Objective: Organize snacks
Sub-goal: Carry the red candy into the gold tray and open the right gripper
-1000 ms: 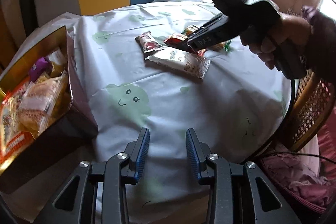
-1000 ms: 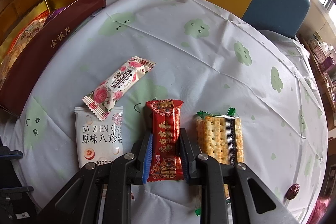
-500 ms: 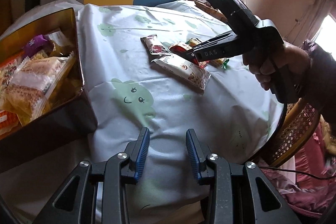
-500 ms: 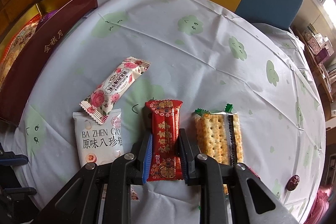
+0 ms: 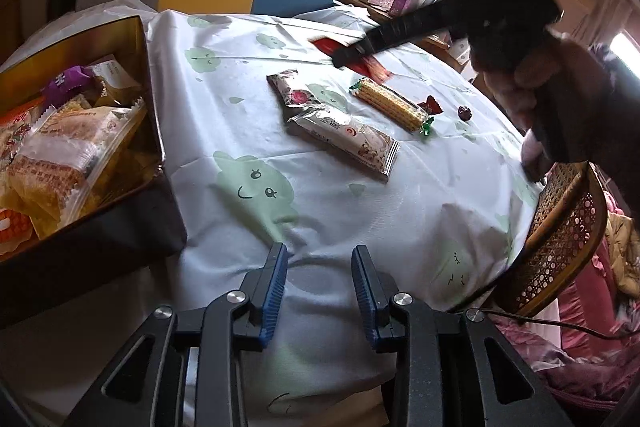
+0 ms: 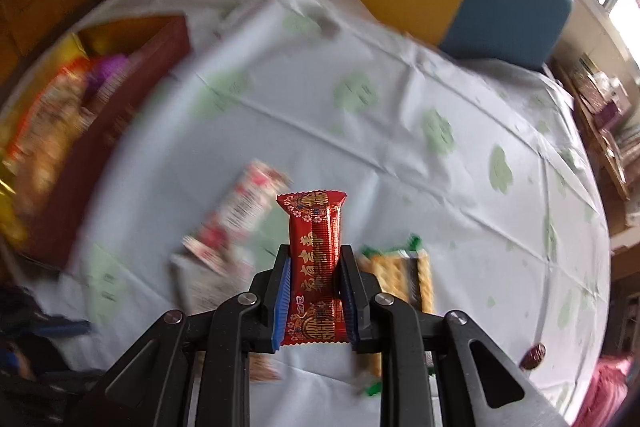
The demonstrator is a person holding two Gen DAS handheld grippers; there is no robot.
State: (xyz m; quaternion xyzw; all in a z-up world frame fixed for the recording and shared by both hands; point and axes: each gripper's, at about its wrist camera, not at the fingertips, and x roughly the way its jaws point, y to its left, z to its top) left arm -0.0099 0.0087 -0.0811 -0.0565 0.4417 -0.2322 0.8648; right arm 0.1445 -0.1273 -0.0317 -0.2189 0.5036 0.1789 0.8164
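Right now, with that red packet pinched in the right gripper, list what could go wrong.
1. The right gripper pinches only the middle of the red packet; the slick wrapper could slip out on the way over.
2. The box is already heaped with snacks, so the packet might slide off the pile instead of settling inside.

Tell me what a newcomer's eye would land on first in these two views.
The red snack packet stands out first: the right gripper is clamped on it, lifted clear of the pale green-printed tablecloth. Next comes the gold-lined box at the table's left edge, heaped with wrapped snacks. In the left wrist view, the left gripper hangs empty over the cloth, its jaws closing, with three packets lying loose beyond it.
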